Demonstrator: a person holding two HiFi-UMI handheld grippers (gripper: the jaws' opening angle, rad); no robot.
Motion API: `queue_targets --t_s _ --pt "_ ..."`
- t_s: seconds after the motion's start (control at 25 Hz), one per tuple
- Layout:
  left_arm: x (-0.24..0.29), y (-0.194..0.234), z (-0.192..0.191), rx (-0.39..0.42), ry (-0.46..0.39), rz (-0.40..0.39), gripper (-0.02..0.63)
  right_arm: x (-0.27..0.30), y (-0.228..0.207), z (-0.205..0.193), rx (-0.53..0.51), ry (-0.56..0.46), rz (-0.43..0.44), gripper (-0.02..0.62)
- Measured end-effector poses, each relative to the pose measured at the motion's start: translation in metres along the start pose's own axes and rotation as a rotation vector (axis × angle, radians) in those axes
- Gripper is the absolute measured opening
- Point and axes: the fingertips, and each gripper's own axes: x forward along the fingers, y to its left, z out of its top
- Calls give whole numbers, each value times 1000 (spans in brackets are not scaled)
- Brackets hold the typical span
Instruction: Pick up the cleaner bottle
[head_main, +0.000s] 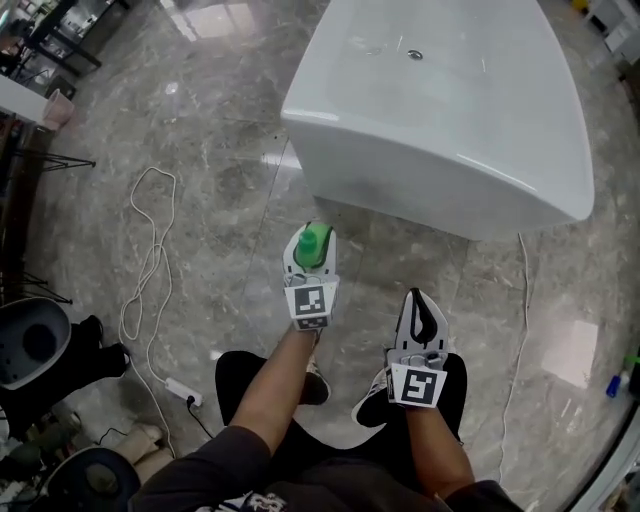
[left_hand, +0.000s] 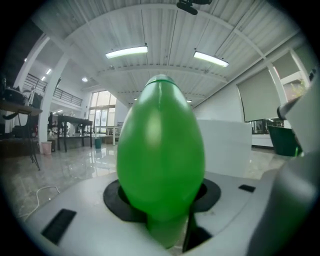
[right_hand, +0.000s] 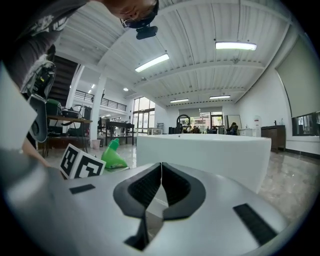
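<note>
Left gripper (left_hand: 161, 202): jaws part-way apart and clamped on the cleaner bottle (left_hand: 161, 150), whose rounded green body fills the middle of the left gripper view, its narrow end down in the throat between the jaws. Head view: same bottle sits in the gripper out in front of the person, well clear of the floor (head_main: 220, 150). Right gripper (right_hand: 161, 172): jaws closed together, nothing between them, held beside the left and slightly lower in the head view. Beyond both: a white bathtub (head_main: 440, 110), and a white cable (head_main: 150, 250) trailing over the floor to the left. Judgement: grasp made and bottle off the ground, so the pick-up looks essentially complete. Next move calls for steady squeeze; the smooth, egg-shaped body could slide in the pads if the grip eases or tilts.
</note>
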Motion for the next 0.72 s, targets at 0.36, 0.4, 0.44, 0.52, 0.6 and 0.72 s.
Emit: queue_targets --t_s 0.36,0.4,0.44,0.52,0.6,0.72 --pt "-78 -33 260 47 -50 -37 179 -61 -36 228 -21 -15 -30 17" --pt "-88 -39 286 44 -47 -43 179 -70 -41 253 -24 -10 -34 17" --pt "-99 -46 312 36 -50 -51 179 -78 -46 277 -29 -5 -36 17" --pt "-120 -57 364 20 -64 -59 179 -94 -55 322 -36 -20 -36 17" --pt "-139 -67 402 7 -67 -61 179 -109 -64 357 -31 -45 -33 17" --pt "-166 -86 452 3 -75 -63 179 -128 -75 395 -8 -86 -17 17"
